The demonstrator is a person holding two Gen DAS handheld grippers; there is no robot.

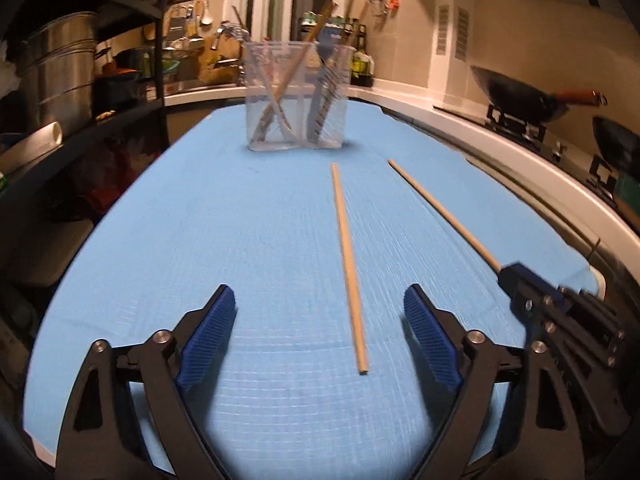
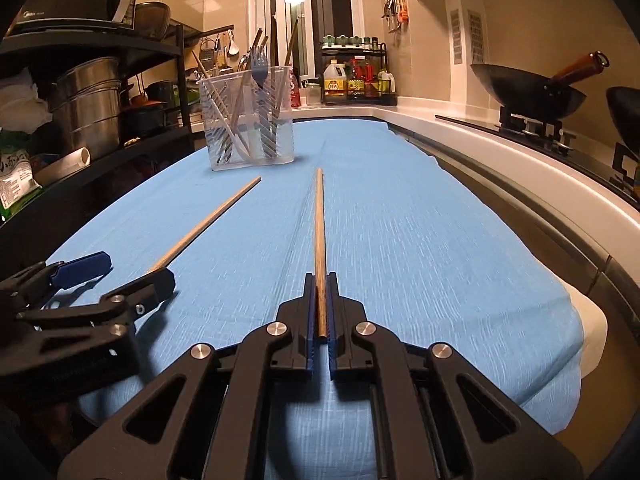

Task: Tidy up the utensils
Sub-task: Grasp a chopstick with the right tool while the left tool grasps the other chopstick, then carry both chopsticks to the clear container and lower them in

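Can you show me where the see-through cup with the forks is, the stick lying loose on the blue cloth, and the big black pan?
clear utensil cup (image 2: 248, 136): right wrist view, front wall.
loose chopstick (image 1: 347, 264): left wrist view, middle of its shaft.
black wok (image 2: 528, 94): right wrist view, outer side of its bowl.

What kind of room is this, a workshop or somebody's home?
Most likely a home kitchen: a wok sits on a gas stove, a rack of sauce bottles stands by the wall, and steel pots fill a shelf.
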